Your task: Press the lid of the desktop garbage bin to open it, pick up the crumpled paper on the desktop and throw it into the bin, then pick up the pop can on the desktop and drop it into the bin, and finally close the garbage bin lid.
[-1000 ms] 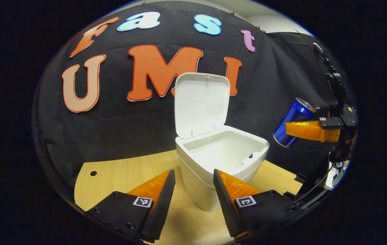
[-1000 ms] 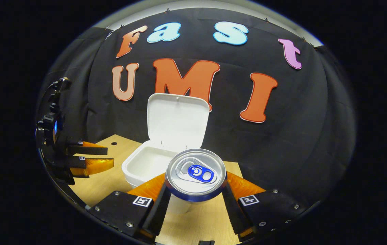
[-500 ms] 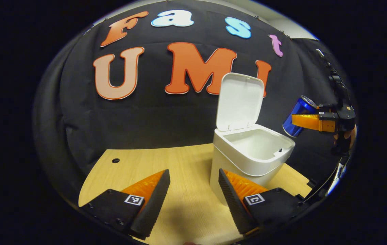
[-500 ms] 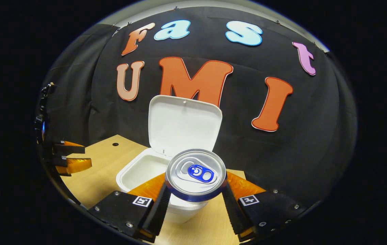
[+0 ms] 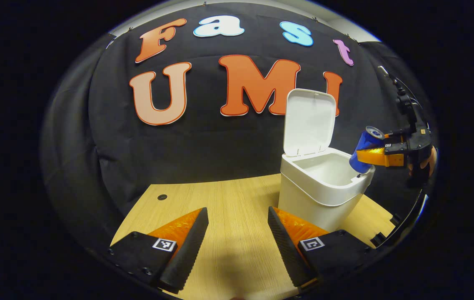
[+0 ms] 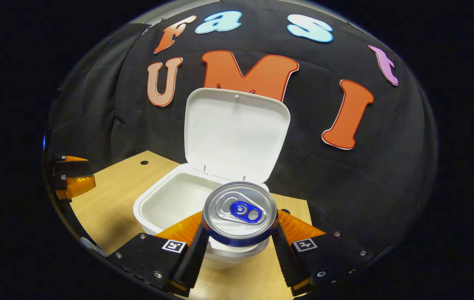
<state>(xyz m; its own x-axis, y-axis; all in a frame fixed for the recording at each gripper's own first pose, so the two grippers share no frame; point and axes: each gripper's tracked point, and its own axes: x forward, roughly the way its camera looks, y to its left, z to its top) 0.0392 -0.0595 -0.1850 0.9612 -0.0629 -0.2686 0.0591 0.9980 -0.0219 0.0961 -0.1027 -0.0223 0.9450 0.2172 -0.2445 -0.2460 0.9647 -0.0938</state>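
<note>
Right tool (image 6: 239,246) clamps the unlabelled-top pop can (image 6: 239,212) above the open bin (image 6: 166,202); left tool (image 5: 237,246) gapes empty.

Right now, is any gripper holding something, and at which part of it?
The right gripper holds the pop can by its side wall, just below the top rim, one finger on each side. The left gripper is open and holds nothing.

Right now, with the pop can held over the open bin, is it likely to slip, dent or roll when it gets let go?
The pop can looks smooth metal, so it could slip, though the right gripper pinches both its sides. Its tab looks unopened, so it may be fairly heavy and resist denting. It is tilted above the bin rim near the front edge, so it might clip the rim and, being round, roll.
</note>
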